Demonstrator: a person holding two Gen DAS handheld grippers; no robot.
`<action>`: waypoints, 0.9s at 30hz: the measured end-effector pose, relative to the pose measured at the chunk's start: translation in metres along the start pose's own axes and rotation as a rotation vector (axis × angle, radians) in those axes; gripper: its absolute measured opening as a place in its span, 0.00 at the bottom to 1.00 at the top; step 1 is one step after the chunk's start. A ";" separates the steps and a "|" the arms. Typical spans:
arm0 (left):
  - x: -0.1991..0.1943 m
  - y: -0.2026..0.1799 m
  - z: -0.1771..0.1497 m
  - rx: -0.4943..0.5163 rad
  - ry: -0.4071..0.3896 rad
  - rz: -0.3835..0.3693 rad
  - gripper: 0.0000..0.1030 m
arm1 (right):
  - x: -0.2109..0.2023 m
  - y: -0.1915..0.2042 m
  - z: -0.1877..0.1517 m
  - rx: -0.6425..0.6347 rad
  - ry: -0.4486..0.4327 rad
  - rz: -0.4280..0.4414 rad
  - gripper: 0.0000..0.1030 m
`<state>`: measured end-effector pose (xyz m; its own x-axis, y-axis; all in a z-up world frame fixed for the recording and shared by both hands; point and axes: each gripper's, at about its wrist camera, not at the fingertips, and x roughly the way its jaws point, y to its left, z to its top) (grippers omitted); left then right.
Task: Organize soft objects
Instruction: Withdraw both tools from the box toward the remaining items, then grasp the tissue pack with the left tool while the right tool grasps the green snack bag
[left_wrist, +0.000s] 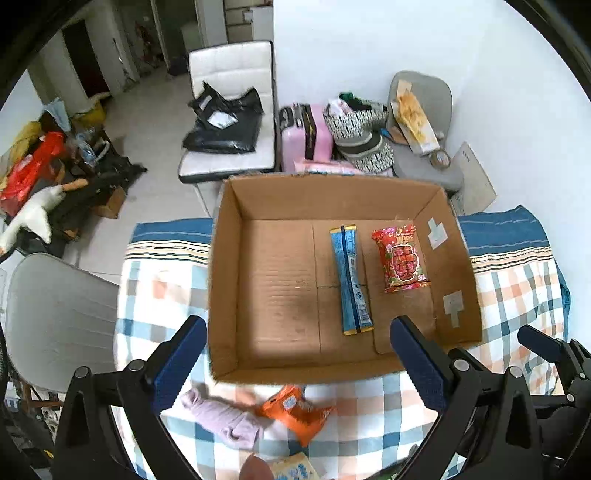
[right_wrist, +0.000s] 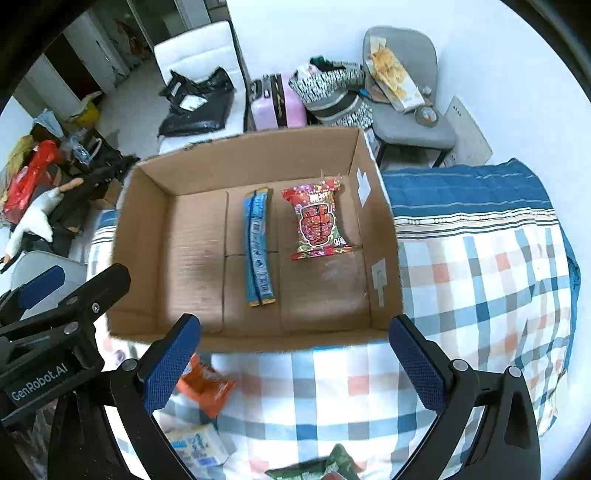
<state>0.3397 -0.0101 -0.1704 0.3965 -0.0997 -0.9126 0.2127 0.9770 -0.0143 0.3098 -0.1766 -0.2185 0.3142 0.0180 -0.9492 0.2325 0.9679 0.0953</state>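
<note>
A cardboard box (left_wrist: 229, 280) sits on a checked cloth (right_wrist: 480, 280), at its far edge. Inside, toward the box's right wall, lie a blue packet (left_wrist: 351, 280) and, just right of it and apart, a red packet (left_wrist: 402, 258); both lie flat, lengthwise front to back.

On the cloth in front of the box's near wall: an orange packet (left_wrist: 295, 410) touching a lilac cloth item (left_wrist: 225, 417) on its left. Nearer the cloth's near edge lie a pale yellow packet (right_wrist: 201, 445) and a green packet (right_wrist: 332, 465), both partly cut off.

Left gripper (left_wrist: 295, 365): jaws spread wide, grasping nothing, above the orange packet. Right gripper (right_wrist: 293, 363): jaws spread wide, grasping nothing, above bare cloth before the box.
</note>
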 end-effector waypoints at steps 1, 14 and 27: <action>-0.008 0.000 -0.004 -0.003 -0.012 -0.001 0.99 | -0.011 0.000 -0.005 -0.002 -0.014 0.002 1.00; -0.072 -0.002 -0.095 -0.013 -0.047 0.105 0.99 | -0.063 -0.023 -0.096 0.073 0.039 0.155 1.00; 0.032 0.054 -0.237 -0.364 0.399 0.036 0.99 | 0.101 -0.088 -0.259 0.522 0.545 0.231 0.98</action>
<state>0.1522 0.0845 -0.2970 0.0132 -0.0554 -0.9984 -0.1462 0.9876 -0.0567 0.0830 -0.1953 -0.4007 -0.0569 0.4558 -0.8882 0.6610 0.6840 0.3086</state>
